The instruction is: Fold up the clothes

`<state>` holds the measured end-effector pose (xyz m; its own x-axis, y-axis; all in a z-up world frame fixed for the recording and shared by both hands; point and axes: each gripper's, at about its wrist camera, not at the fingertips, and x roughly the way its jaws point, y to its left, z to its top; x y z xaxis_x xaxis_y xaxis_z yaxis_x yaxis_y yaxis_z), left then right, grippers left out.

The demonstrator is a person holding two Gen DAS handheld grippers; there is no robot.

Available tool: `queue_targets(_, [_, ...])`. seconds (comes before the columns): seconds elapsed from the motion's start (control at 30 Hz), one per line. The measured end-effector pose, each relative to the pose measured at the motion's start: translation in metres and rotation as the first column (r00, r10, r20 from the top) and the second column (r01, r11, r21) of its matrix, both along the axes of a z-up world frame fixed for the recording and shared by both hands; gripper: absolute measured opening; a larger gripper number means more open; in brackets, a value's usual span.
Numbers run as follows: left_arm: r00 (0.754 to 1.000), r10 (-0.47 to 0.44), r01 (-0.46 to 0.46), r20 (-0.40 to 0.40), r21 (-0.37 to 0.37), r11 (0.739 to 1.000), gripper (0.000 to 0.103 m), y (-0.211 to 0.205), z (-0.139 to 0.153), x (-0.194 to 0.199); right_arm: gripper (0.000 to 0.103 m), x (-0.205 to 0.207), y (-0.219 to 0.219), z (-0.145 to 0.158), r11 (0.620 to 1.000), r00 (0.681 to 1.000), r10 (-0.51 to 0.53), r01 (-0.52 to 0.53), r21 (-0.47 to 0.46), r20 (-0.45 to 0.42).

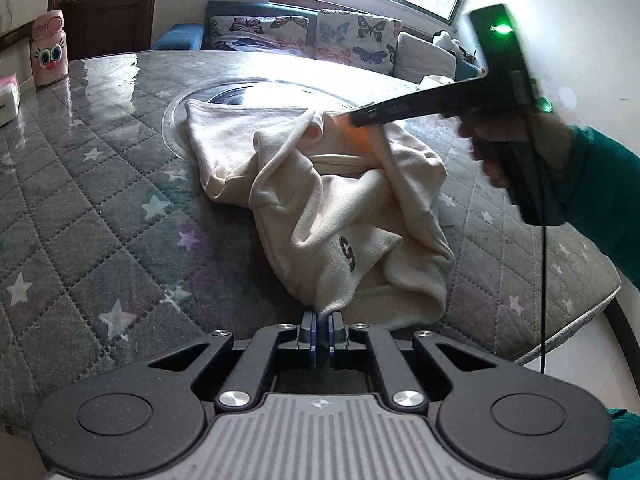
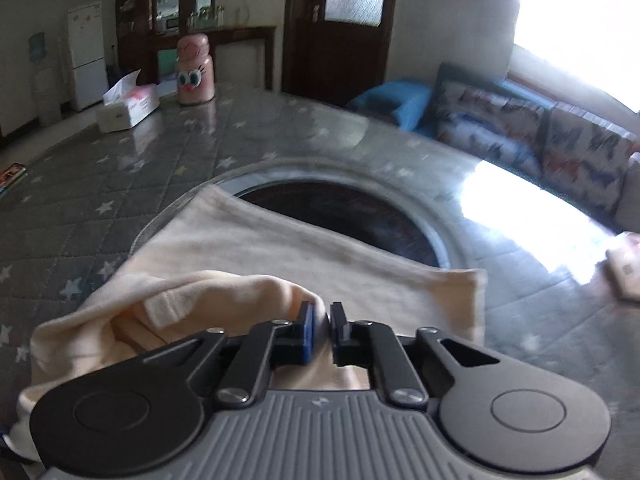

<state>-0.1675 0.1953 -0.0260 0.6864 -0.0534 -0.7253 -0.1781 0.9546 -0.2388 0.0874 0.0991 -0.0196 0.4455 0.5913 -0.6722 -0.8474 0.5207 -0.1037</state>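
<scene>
A cream garment [image 1: 320, 200] lies crumpled on the quilted grey table [image 1: 80, 200], with a dark mark on one fold. My left gripper [image 1: 322, 318] is shut on its near corner. In the left wrist view my right gripper [image 1: 358, 116], held by a hand [image 1: 516, 140] in a teal sleeve, has its tip at the garment's far raised fold. In the right wrist view the right gripper [image 2: 322, 314] pinches a rolled edge of the garment [image 2: 280, 248], and cloth shows between its fingers. The far part of the garment lies flat over the round glass inset [image 2: 340, 208].
A pink cartoon bottle [image 2: 194, 70] and a tissue box [image 2: 128, 106] stand at the table's far side. A small folded item [image 2: 624, 272] lies at the right. A sofa with butterfly cushions [image 1: 300, 36] is behind the table. The table edge [image 1: 580, 320] runs close on the right.
</scene>
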Motion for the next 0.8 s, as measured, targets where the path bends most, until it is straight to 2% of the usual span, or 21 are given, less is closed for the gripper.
queue_targets(0.2, [1.0,-0.003,0.003,0.0,0.003,1.0,0.006,0.0,0.0,0.002,0.003,-0.023,-0.06,0.025,0.996,0.981,-0.091,0.085,0.042,0.174])
queue_targets(0.37, [1.0,-0.003,0.003,-0.012,0.002,1.0,0.007,0.001,-0.001,0.006,0.004,-0.033,-0.11,0.021,0.985,0.972,-0.173,0.171,0.023,0.157])
queue_targets(0.53, [0.999,0.011,-0.01,-0.03,0.019,1.0,0.012,-0.002,0.0,0.008,0.006,-0.043,-0.157,0.017,0.968,0.958,-0.251,0.252,0.004,0.141])
queue_targets(0.63, [0.999,0.034,-0.033,-0.038,0.02,0.999,0.016,-0.003,0.001,0.007,0.013,-0.043,-0.152,0.016,0.972,0.966,-0.235,0.233,0.028,0.105])
queue_targets(0.77, [0.997,0.065,-0.063,-0.044,0.042,0.997,0.036,-0.003,0.005,0.005,0.025,-0.044,-0.13,0.016,0.982,0.979,-0.186,0.182,0.056,0.083])
queue_targets(0.8, [0.997,0.07,-0.068,-0.043,0.048,0.997,0.04,-0.002,0.006,0.003,0.026,-0.044,-0.123,0.017,0.985,0.983,-0.169,0.164,0.062,0.077])
